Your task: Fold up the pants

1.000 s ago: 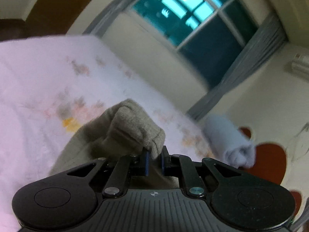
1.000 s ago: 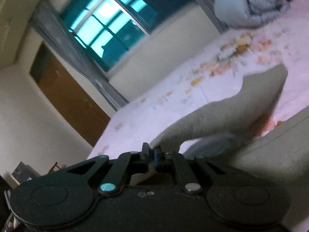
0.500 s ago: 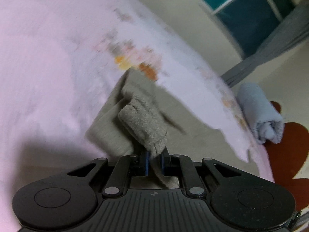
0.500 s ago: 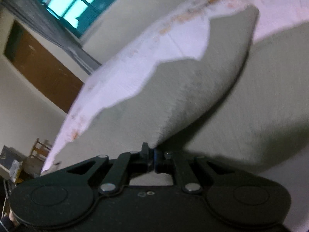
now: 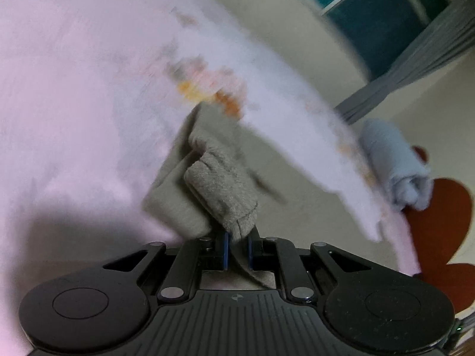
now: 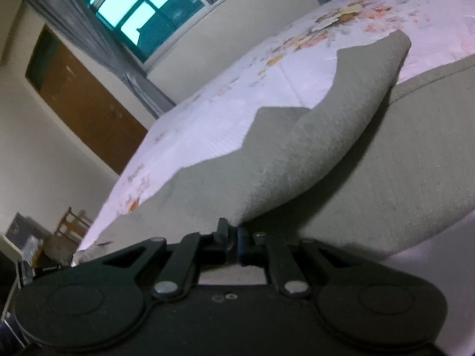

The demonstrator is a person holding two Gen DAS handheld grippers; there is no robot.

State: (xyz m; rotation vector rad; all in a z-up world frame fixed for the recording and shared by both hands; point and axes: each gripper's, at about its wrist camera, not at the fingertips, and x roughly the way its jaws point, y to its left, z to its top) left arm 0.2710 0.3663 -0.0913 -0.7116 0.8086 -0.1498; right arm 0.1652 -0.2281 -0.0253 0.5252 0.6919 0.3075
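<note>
While both tongs pinch them, the soft grey-green fleece pants (image 6: 341, 160) lie on the pink flowery bed sheet (image 5: 74, 89).

Left tongs (image 5: 237, 250) are squeezed shut on a thick folded cuff (image 5: 222, 190); right tongs (image 6: 233, 237) are shut tight on a thin corner that lifts away toward 1 o'clock. These pants look light, floppy and fuzzy, not slippery, so hems and corners seem best to hold. No words or labels show.

No readable text, label, brand or number shows anywhere (both views checked).
</note>
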